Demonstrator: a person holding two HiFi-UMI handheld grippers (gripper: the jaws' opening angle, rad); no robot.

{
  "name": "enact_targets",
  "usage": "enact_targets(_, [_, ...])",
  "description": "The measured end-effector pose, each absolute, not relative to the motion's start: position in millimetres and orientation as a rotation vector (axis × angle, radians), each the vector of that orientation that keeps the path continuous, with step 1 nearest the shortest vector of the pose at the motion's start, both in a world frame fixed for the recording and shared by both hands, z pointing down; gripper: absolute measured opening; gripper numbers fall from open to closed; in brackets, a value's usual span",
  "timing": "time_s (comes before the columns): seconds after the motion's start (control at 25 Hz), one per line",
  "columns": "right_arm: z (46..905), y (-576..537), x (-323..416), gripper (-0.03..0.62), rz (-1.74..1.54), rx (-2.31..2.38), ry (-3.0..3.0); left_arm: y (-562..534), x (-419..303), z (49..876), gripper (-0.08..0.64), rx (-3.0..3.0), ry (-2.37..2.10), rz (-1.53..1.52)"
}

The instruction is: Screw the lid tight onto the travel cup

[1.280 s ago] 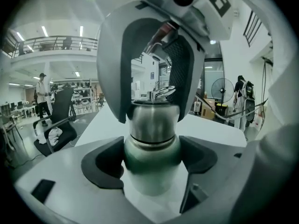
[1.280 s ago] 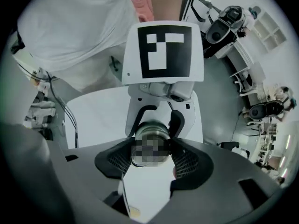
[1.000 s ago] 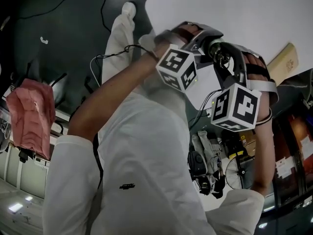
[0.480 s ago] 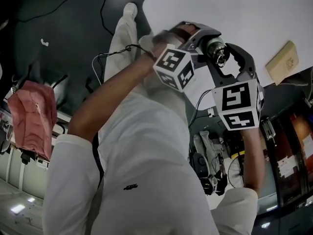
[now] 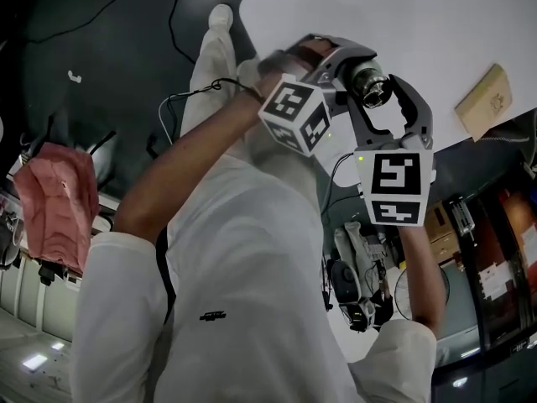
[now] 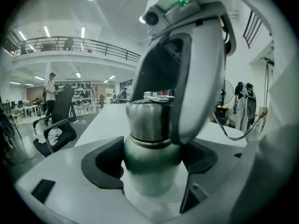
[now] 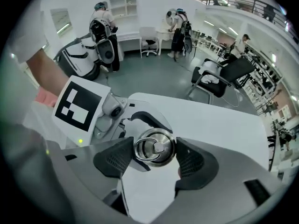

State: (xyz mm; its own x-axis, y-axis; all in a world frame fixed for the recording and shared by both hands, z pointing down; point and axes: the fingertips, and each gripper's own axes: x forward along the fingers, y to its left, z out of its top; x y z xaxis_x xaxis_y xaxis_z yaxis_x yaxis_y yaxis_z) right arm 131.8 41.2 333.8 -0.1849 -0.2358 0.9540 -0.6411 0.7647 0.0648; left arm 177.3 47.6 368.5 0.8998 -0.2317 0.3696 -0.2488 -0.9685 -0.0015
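A person in a white top holds a steel travel cup [image 6: 148, 120] in the air just above the near edge of a white table [image 5: 436, 23], working it with a handheld gripper in each hand. The left gripper [image 6: 152, 162] is clamped on the cup's rounded lower body, its dark pads [image 6: 103, 164] pressed against both sides of the metal. The right gripper [image 7: 155, 158] comes at the cup from the lid end, its ribbed pads [image 7: 114, 158] closed against opposite sides of the round metal lid [image 7: 154, 147], which sits on top of the cup and carries a small ring handle lying flat across its middle.

In the head view the two tools meet over the table's edge, the left one's marker cube [image 5: 295, 114] nearer the table than the right one's cube [image 5: 394, 185], which hangs out past the edge over the floor. A small brown box [image 5: 485, 101] lies on the table near its right-hand edge, well apart from the cup. Beyond the table's far side, the right gripper view shows a black office chair [image 7: 224, 76] and people standing in an open workshop.
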Motion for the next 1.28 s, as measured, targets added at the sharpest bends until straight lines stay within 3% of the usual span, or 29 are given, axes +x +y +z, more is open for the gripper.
enact_targets(0.36, [306,47,126,0.272,0.281,0.431,-1.839,48,176,369,0.35,3.022,-0.377,0.573])
enact_targets(0.72, [306,54,130,0.27,-0.175,-0.209,-1.803,49,178,372,0.35,3.042,-0.264,0.579])
enact_targets(0.84, [312,56,136,0.241,-0.322,-0.4,-1.744,50,179,371,0.35,3.054,-0.221,0.586])
enact_targets(1.28, [330,60,137,0.222,-0.336,-0.5,-1.695,48,183,371,0.35,3.052,-0.206,0.579])
